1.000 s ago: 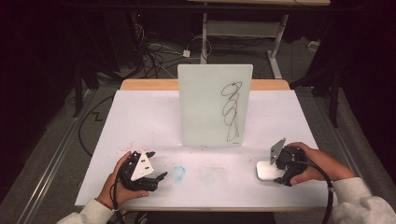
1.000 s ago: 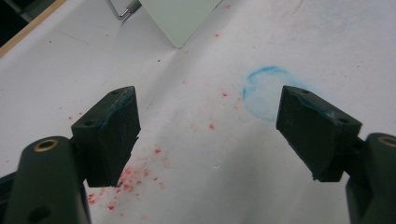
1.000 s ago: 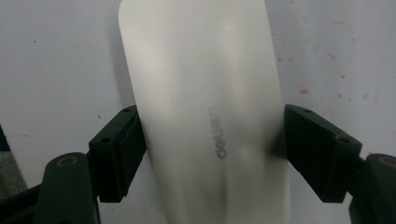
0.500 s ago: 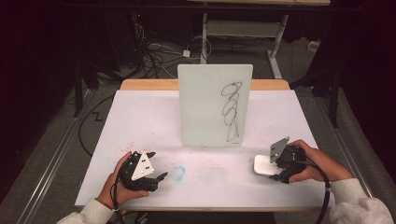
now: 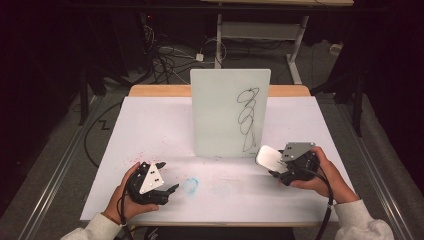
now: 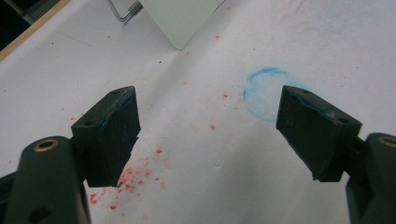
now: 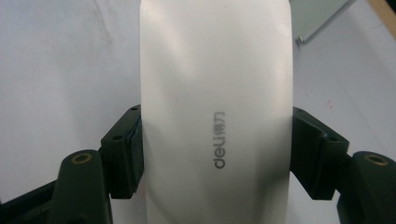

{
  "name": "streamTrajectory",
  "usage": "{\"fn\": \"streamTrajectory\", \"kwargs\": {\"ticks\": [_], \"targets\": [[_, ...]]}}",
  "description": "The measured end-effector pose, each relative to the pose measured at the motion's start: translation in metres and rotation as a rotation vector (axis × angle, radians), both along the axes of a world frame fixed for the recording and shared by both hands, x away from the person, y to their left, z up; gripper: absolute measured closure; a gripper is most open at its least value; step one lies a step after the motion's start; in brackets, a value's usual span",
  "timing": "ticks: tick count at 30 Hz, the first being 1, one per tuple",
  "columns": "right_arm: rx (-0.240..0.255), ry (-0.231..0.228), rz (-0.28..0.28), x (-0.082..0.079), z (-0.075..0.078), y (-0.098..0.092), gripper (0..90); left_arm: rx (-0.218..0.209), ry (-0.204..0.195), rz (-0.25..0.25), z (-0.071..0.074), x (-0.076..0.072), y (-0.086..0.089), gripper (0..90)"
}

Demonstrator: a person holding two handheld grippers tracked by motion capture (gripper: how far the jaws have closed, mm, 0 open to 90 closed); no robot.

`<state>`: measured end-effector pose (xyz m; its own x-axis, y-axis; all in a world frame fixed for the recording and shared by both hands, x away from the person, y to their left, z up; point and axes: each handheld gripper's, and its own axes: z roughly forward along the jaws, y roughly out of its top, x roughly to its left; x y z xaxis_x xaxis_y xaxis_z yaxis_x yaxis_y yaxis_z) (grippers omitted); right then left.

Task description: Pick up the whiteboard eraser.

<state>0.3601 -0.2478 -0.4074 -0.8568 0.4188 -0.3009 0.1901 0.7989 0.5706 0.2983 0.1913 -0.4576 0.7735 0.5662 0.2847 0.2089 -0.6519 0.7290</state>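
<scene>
A small whiteboard stands upright at the middle of the table, with a black scribble on its right half. My right gripper is shut on a white eraser, held just in front of the board's lower right corner. In the right gripper view the eraser, printed "deli", sits clamped between the two jaws of that gripper. My left gripper rests near the front left, open with nothing between its fingers. A blue ring mark lies just ahead of its right jaw.
A white sheet covers the table, whose wooden edge runs behind the board. Red specks stain the sheet near the left gripper. The board's wire stand pokes out at its base. Cables lie on the floor beyond.
My right gripper has carried the eraser left and forward, closer to the whiteboard's lower right corner. The left gripper has stayed where it was.
</scene>
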Motion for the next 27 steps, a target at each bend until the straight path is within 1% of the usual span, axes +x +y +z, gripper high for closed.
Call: {"fn": "streamTrajectory", "kwargs": {"ticks": [1,2,3,5,6,7,10,14,15,17,19,20,21,22,23,25,27], "targets": [[0.0,0.0,0.0,0.0,0.0,0.0,30.7,-0.002,0.0,0.001,0.0,0.0,0.0,20.7],[0.024,-0.015,-0.004,-0.002,-0.002,0.005,30.7,-0.002,0.0,0.003,0.0,0.0,0.0,20.7],[0.024,-0.015,-0.004,-0.002,-0.002,0.005,30.7,-0.002,0.0,0.003,0.0,0.0,0.0,20.7],[0.048,-0.038,-0.027,-0.005,-0.004,0.01,30.7,-0.003,0.0,0.003,0.0,0.0,0.0,20.7],[0.082,-0.051,-0.039,-0.006,-0.006,0.015,30.7,-0.003,0.0,0.003,0.0,0.0,0.0,20.7],[0.094,-0.059,-0.047,-0.006,-0.006,0.018,30.7,-0.004,0.001,0.003,0.0,0.0,0.0,20.7],[0.114,-0.077,-0.056,-0.007,-0.007,0.023,30.7,-0.007,-0.001,0.005,0.001,0.0,0.001,20.7],[0.181,-0.114,-0.106,-0.006,-0.009,0.028,30.8,-0.014,-0.006,0.01,0.001,0.0,0.002,20.7],[0.191,-0.126,-0.112,-0.006,-0.009,0.029,30.7,-0.018,-0.007,0.012,0.002,0.0,0.002,20.7],[0.208,-0.143,-0.115,-0.006,-0.012,0.031,30.7,-0.02,-0.007,0.014,0.002,0.0,0.002,20.7],[0.21,-0.142,-0.113,-0.006,-0.013,0.032,30.7,-0.023,-0.004,0.011,0.001,0.001,0.003,20.7],[0.208,-0.153,-0.131,-0.007,-0.016,0.034,30.8,-0.021,-0.004,0.011,0.001,0.001,0.003,20.7],[0.209,-0.162,-0.137,-0.008,-0.017,0.035,30.8,-0.02,-0.003,0.012,0.001,0.001,0.004,20.7],[0.209,-0.162,-0.137,-0.008,-0.017,0.035,30.8,-0.019,-0.003,0.013,0.001,0.001,0.004,20.7],[0.215,-0.162,-0.145,-0.008,-0.018,0.037,30.8,-0.024,-0.002,0.015,0.001,0.001,0.005,20.6],[0.233,-0.182,-0.164,-0.009,-0.02,0.041,30.8,-0.024,-0.003,0.017,0.001,0.001,0.006,20.6],[0.239,-0.191,-0.173,-0.009,-0.02,0.042,30.8,-0.024,-0.002,0.017,0.001,0.0,0.006,20.6]]}}
